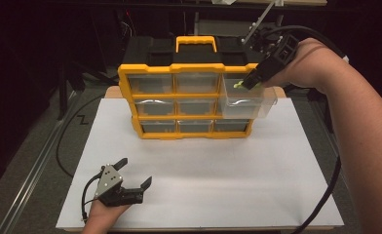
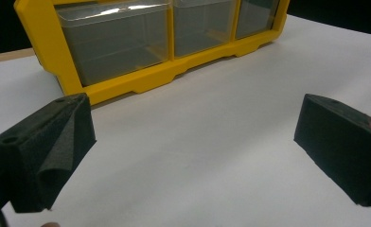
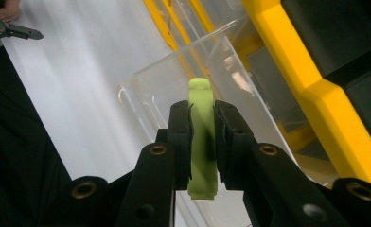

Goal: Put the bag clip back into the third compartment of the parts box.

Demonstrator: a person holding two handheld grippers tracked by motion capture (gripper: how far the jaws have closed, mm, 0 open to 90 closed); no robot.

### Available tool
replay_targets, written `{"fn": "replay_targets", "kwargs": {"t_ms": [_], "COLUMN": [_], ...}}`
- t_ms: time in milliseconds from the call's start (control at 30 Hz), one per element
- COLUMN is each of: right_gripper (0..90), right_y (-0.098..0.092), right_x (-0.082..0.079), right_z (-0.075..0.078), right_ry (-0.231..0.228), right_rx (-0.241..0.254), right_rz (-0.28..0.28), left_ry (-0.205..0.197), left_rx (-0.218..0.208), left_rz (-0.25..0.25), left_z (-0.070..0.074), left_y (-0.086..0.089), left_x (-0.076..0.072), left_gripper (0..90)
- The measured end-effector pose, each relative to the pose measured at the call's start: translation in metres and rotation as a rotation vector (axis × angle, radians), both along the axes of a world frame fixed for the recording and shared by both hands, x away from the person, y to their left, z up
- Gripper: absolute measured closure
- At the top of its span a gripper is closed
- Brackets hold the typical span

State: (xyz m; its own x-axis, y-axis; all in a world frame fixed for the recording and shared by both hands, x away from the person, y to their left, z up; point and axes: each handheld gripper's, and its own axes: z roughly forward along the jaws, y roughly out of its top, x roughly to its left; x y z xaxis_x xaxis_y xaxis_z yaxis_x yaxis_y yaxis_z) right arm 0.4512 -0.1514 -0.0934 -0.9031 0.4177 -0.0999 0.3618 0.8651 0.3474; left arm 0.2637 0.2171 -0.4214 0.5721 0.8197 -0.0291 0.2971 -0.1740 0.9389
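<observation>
piece: small light-green plastic piece point(image 3: 202, 137), flat and elongated with rounded ends
state: pinched across its flat sides between the jaws of the right gripper point(image 3: 202, 142)
pose: edge-on to the jaws, one rounded end past the tips, the other end behind them
place: just above the clear drawer point(image 1: 245, 102) pulled out of the yellow organizer's top right slot

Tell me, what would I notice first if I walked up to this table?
Probably the big yellow drawer cabinet standing at the back of the white board. Its clear top-right drawer is pulled out, and the right gripper holds a small lime-green piece above it. The left gripper rests open near the front-left corner.
</observation>
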Motion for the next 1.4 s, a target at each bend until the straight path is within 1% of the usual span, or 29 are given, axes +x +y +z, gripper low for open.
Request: {"fn": "replay_targets", "kwargs": {"t_ms": [100,233,300,433,533,567,667,700,733,767,800,833,900,933,1033,1133,1200,1233,1267,1400], "right_gripper": [79.2,79.1,79.0,79.0,79.0,79.0,78.4,77.1,65.8,57.0,51.6,48.7,48.1,46.6,46.1,44.1,43.8,42.4,42.4,39.5], "right_y": [-0.001,-0.001,0.0,0.001,0.002,0.002,0.001,0.001,0.0,-0.001,-0.001,-0.001,-0.002,-0.003,-0.006,-0.011,-0.014,-0.019,-0.019,-0.029], "right_x": [0.005,0.01,0.013,0.015,0.017,0.017,0.018,0.018,0.019,0.019,0.019,0.018,0.014,0.011,0.009,0.005,0.0,-0.006,-0.006,-0.016], "right_z": [-0.002,-0.009,-0.015,-0.021,-0.027,-0.029,-0.029,-0.028,-0.026,-0.024,-0.02,-0.014,-0.008,-0.006,-0.007,-0.008,-0.01,-0.012,-0.012,-0.012], "right_ry": [0.002,0.004,0.006,0.008,0.028,0.03,0.022,0.023,0.014,0.009,0.006,0.004,-0.005,-0.005,-0.003,0.0,-0.005,-0.004,-0.004,-0.009], "right_rx": [-0.011,-0.021,-0.025,-0.024,-0.03,-0.036,-0.031,-0.025,-0.011,-0.004,0.001,0.012,0.024,0.021,0.014,0.002,-0.002,0.0,0.0,0.005], "right_rz": [-0.011,-0.024,-0.021,-0.02,-0.013,-0.01,-0.017,-0.021,-0.017,-0.024,-0.034,-0.037,-0.027,-0.028,-0.033,-0.052,-0.061,-0.062,-0.062,-0.074], "left_ry": [0.0,0.0,0.0,-0.001,-0.001,-0.001,0.0,0.001,0.002,0.003,0.003,0.003,0.002,0.003,0.002,-0.001,0.0,-0.001,0.001,0.005], "left_rx": [-0.005,-0.004,-0.003,-0.005,-0.005,-0.005,-0.004,-0.002,0.0,0.0,-0.003,-0.003,-0.005,-0.004,-0.001,0.001,0.0,-0.001,0.001,-0.003], "left_rz": [0.003,0.002,0.001,0.004,0.004,0.005,0.002,0.001,0.001,0.001,0.002,0.002,0.004,0.004,0.0,-0.004,-0.006,-0.006,-0.007,-0.002], "left_z": [0.0,0.0,0.0,0.0,0.0,0.0,0.0,0.0,-0.001,-0.001,-0.001,-0.001,-0.001,-0.001,-0.001,-0.001,-0.001,-0.001,-0.001,-0.001], "left_y": [0.001,0.001,0.001,0.001,0.001,0.001,0.001,0.001,0.001,0.001,0.001,0.001,0.001,0.001,0.001,0.001,0.001,0.001,0.001,0.001], "left_x": [0.0,0.0,0.0,0.0,0.0,0.0,0.0,0.0,0.0,0.001,0.001,0.001,0.001,0.001,0.001,0.001,0.001,0.001,0.001,0.002], "left_gripper": [0.7,0.7,0.7,0.7,0.7,0.7,0.8,0.7,0.7,0.7,0.7,0.7,0.7,0.7,0.7,0.7,0.7,0.7,0.7,0.7]}}
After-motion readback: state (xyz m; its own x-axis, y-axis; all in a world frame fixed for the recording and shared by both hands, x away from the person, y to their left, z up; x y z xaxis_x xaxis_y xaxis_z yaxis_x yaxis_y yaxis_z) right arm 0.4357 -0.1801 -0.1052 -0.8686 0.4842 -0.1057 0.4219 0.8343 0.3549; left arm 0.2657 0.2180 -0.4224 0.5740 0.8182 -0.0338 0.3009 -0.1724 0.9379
